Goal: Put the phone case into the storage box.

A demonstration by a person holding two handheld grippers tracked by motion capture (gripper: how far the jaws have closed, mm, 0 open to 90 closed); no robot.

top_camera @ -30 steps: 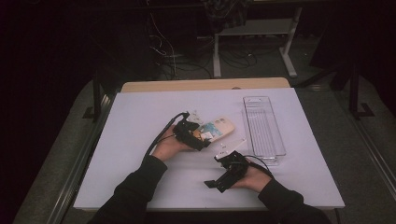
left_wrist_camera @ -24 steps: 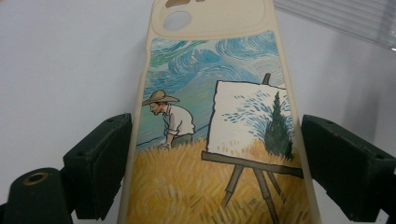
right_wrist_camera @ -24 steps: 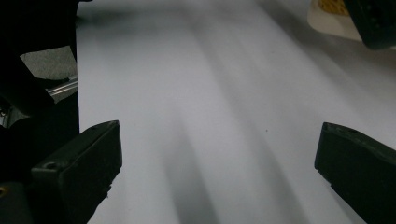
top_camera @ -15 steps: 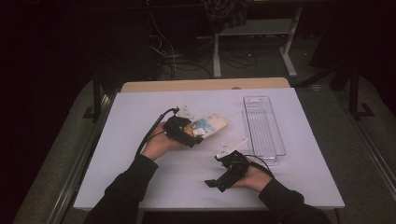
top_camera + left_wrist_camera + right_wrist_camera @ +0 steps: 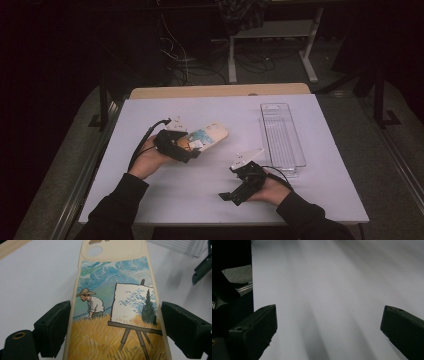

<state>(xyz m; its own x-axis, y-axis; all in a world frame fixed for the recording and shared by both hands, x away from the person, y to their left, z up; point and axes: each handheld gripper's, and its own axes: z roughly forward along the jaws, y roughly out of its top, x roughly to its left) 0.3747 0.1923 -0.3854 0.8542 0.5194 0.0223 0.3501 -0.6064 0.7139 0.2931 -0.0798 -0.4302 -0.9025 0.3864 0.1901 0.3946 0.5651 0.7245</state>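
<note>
A cream phone case (image 5: 112, 302) printed with a painter in a straw hat, an easel and a wheat field lies lengthwise between the jaws of my left gripper (image 5: 116, 310). Both pads press on its long edges. In the high view the left gripper (image 5: 192, 150) holds the phone case (image 5: 212, 134) a little above the white table (image 5: 150, 195), left of centre, with its camera end pointing right. My right gripper (image 5: 227, 196) rests low near the front edge, pointing left. In its own view the right gripper (image 5: 329, 312) stands wide open over bare table.
A clear, long plastic tray (image 5: 282, 135) lies lengthwise at the right of the table, just beyond my right hand. A wooden strip (image 5: 220, 91) runs along the far edge. Dark floor, cables and a metal stand lie behind the table.
My left hand has carried the phone case leftward and slightly upward, away from the tray. The right hand and its gripper have stayed where they were.
</note>
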